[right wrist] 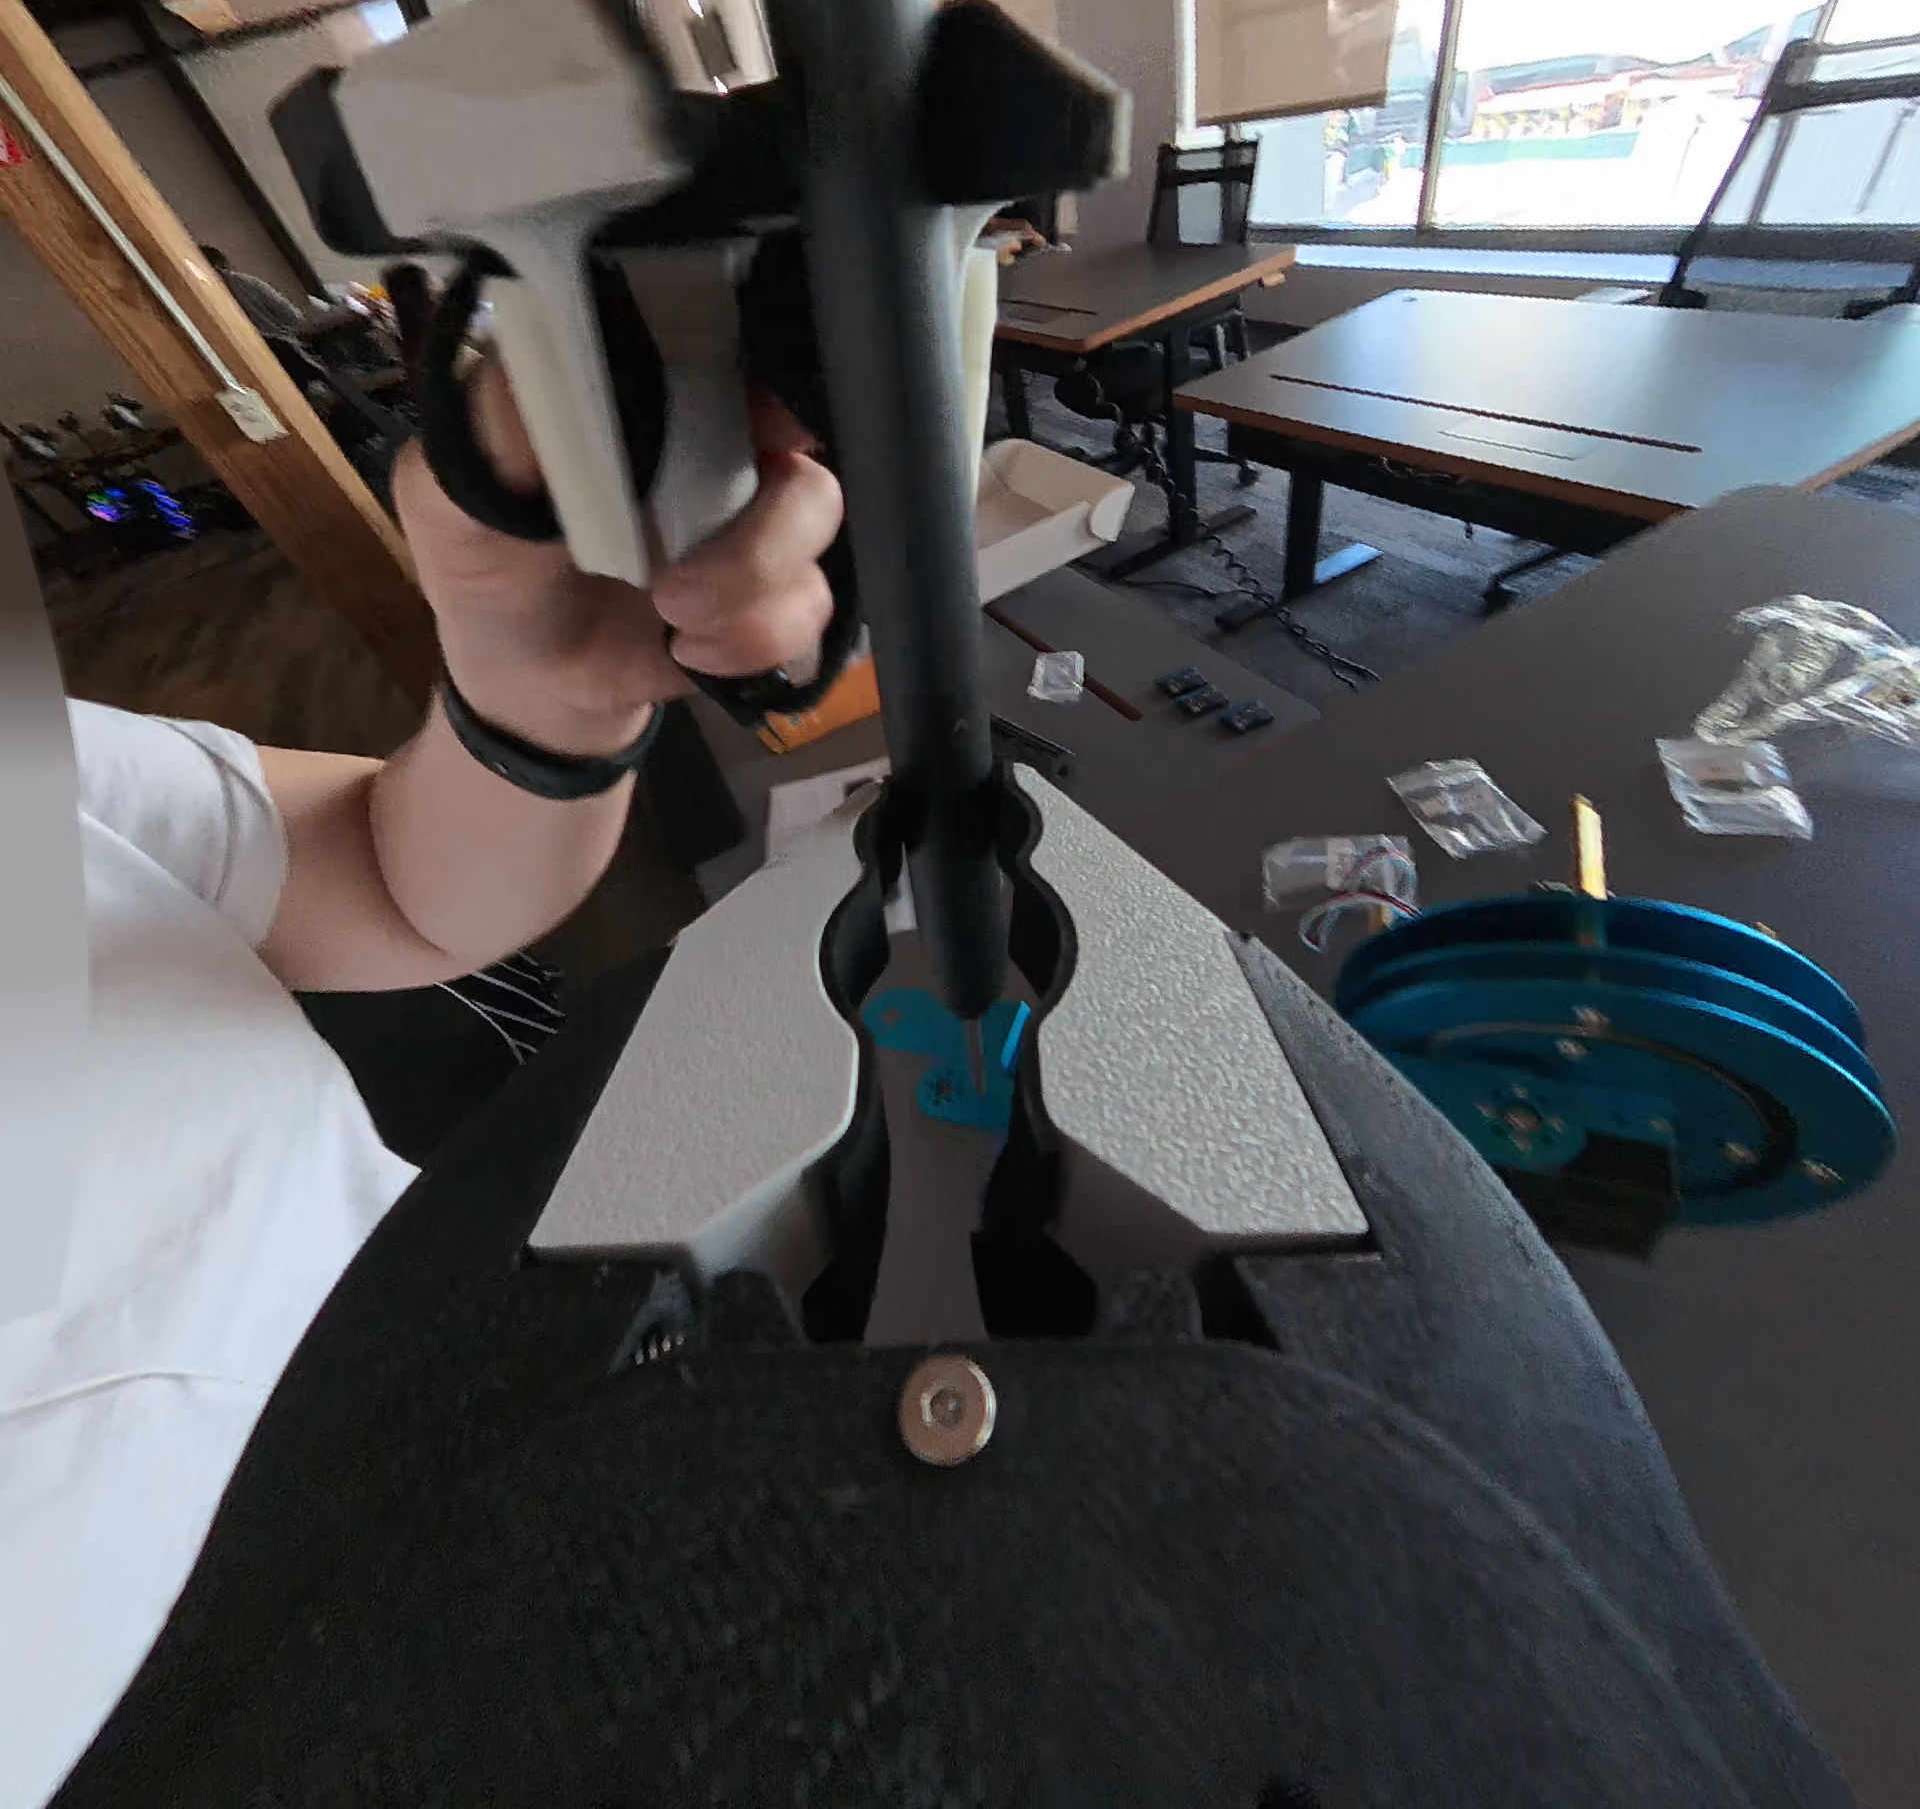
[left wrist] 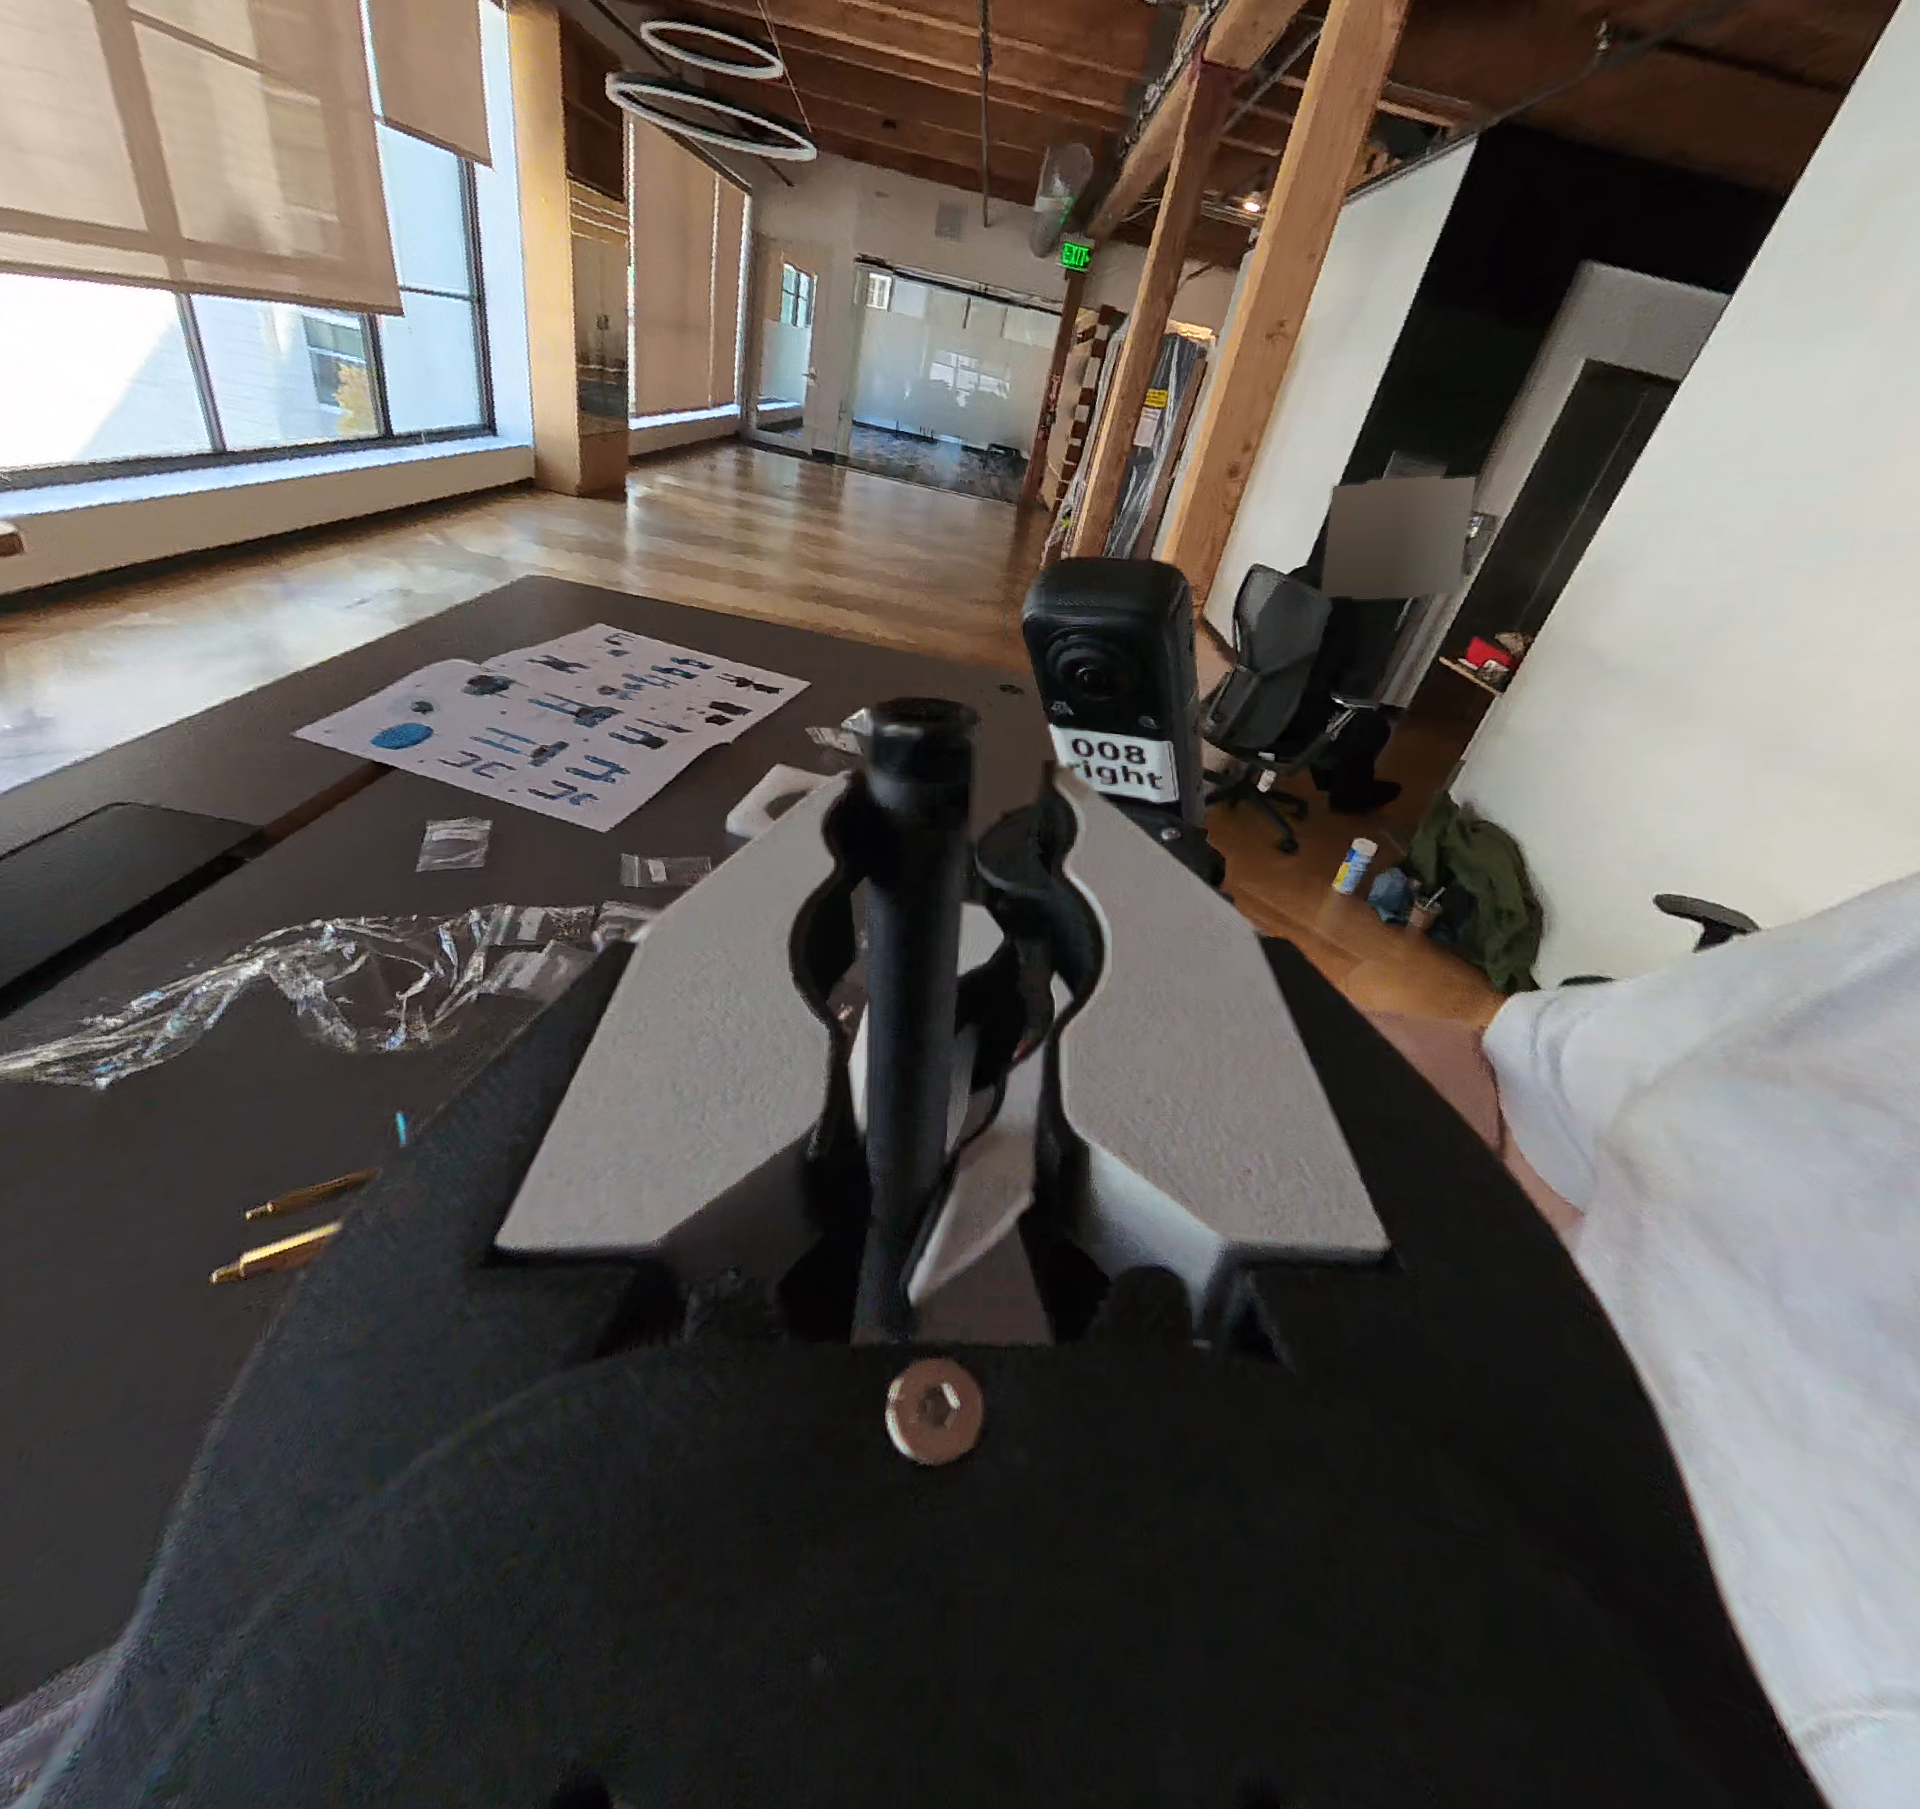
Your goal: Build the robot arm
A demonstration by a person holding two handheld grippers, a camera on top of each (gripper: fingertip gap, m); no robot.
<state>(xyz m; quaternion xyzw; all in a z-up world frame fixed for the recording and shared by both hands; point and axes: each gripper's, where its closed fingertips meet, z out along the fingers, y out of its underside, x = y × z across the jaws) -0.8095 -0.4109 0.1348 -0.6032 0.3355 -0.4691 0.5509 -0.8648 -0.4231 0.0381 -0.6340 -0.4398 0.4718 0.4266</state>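
Left wrist view looks along the left tongs (left wrist: pixel 940 803), which are clenched on a black screwdriver handle (left wrist: pixel 914 928) that runs up between the two grey fingers (left wrist: pixel 707 1032) and ends in a round hollow top. Beyond the tips stands the camera (left wrist: pixel 1112 668) of the other tool, with a white label below its lens. On the dark table (left wrist: pixel 156 1188) lie a printed sheet (left wrist: pixel 561 720) with blue and black figures, small clear bags (left wrist: pixel 452 843), crumpled clear wrap (left wrist: pixel 260 980) and two brass pins (left wrist: pixel 281 1240) close to the tool's left edge. A white sleeve (left wrist: pixel 1714 1240) fills the right side.

Right wrist view shows the right tongs (right wrist: pixel 951 803) closed on a small blue metal bracket (right wrist: pixel 940 1063) held low between the grey fingers (right wrist: pixel 1174 1032). The black screwdriver (right wrist: pixel 914 512) comes down from above — its thin tip meets the bracket, though whether it sits in a screw is too small to tell. Higher up, a hand (right wrist: pixel 582 596) with a dark wristband grips the left tool's handle. Just right of the tongs a blue round disc assembly (right wrist: pixel 1621 1063) rests on the table (right wrist: pixel 1558 1447), with a brass post rising behind it. Clear bags (right wrist: pixel 1465 803) lie farther back, one with coloured wires — and more wrap (right wrist: pixel 1829 668) near the far edge.
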